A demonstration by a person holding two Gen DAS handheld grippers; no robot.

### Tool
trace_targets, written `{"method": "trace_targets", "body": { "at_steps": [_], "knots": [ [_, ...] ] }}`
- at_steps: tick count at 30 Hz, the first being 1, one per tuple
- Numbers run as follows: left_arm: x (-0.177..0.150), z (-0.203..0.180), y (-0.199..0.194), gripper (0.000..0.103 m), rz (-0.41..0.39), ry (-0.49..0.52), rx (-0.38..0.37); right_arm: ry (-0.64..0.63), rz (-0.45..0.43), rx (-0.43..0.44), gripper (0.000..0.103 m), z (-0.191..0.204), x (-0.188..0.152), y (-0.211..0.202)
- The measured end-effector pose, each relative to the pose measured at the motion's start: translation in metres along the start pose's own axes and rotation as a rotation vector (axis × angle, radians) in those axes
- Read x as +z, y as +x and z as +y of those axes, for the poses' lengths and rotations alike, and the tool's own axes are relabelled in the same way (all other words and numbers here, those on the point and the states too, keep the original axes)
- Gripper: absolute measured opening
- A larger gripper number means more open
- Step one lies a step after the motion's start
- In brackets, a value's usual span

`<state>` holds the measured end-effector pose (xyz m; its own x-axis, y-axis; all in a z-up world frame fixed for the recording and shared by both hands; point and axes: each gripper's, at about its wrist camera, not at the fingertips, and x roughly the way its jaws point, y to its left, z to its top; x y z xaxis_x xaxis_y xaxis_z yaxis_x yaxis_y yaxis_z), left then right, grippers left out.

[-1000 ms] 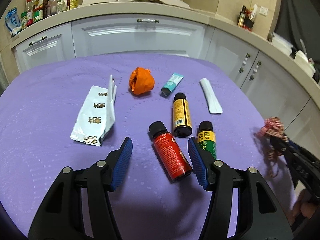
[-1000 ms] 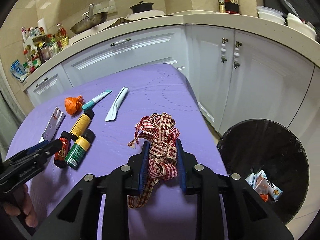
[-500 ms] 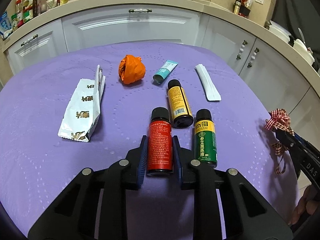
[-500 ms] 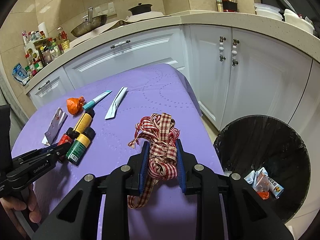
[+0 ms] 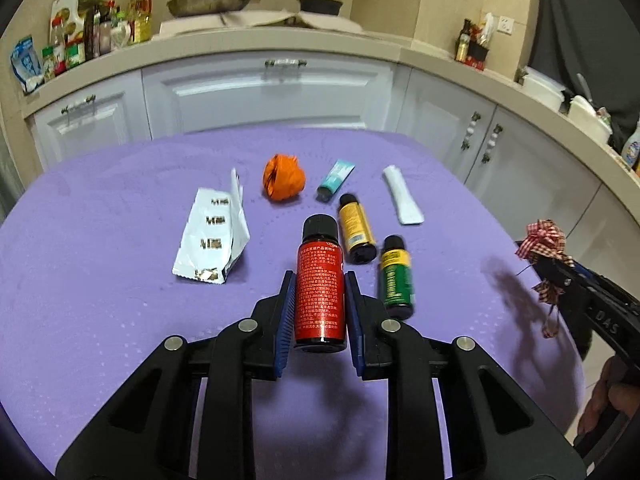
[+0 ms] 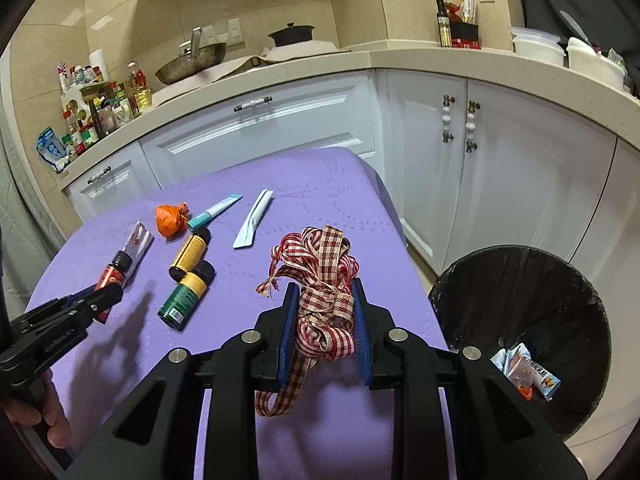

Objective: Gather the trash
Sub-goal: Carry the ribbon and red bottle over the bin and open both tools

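Note:
My left gripper [image 5: 320,284] is shut on a red-labelled bottle [image 5: 320,292] with a black cap, held clear above the purple table [image 5: 100,320]. In the right wrist view that bottle [image 6: 114,274] shows at the left gripper's tips. My right gripper [image 6: 324,300] is shut on a bundle of red-and-cream checked ribbon [image 6: 320,276], lifted near the table's right edge. Left lying on the table are a green bottle [image 5: 394,276], a yellow bottle [image 5: 354,228], an orange crumpled wrapper [image 5: 282,177], a teal tube [image 5: 335,180], a white sachet [image 5: 402,196] and a silver foil pouch [image 5: 212,236].
A black-lined bin [image 6: 528,328] stands on the floor right of the table, with a few wrappers [image 6: 528,372] inside. White cabinets [image 6: 500,168] and a counter with a pan, pot and bottles run behind. A hand [image 6: 40,412] holds the left gripper.
The left gripper closed around the red bottle, which lay between its open fingers, and lifted it off the table. The right gripper kept its hold on the ribbon and rose slightly.

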<state>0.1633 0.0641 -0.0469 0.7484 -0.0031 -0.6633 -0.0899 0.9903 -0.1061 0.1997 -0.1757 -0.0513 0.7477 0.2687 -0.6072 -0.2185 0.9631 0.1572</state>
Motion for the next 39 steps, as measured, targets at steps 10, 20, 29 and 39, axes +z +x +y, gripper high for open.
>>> {"method": "trace_targets", "body": {
  "at_steps": [10,20,29,39],
  "knots": [
    [0.008,-0.039,-0.025,0.023,-0.062,0.059,-0.080,0.033,-0.076,-0.092,0.026,-0.031,-0.001,-0.044],
    [0.013,-0.123,-0.020,0.023,-0.070,0.170,-0.225,0.127,-0.127,-0.237,0.026,-0.096,-0.007,-0.079],
    [0.007,-0.202,-0.007,0.023,-0.074,0.280,-0.318,0.194,-0.137,-0.303,0.026,-0.140,-0.018,-0.091],
    [0.000,-0.256,0.018,0.023,-0.054,0.352,-0.344,0.238,-0.127,-0.321,0.026,-0.170,-0.023,-0.083]
  ]
}}
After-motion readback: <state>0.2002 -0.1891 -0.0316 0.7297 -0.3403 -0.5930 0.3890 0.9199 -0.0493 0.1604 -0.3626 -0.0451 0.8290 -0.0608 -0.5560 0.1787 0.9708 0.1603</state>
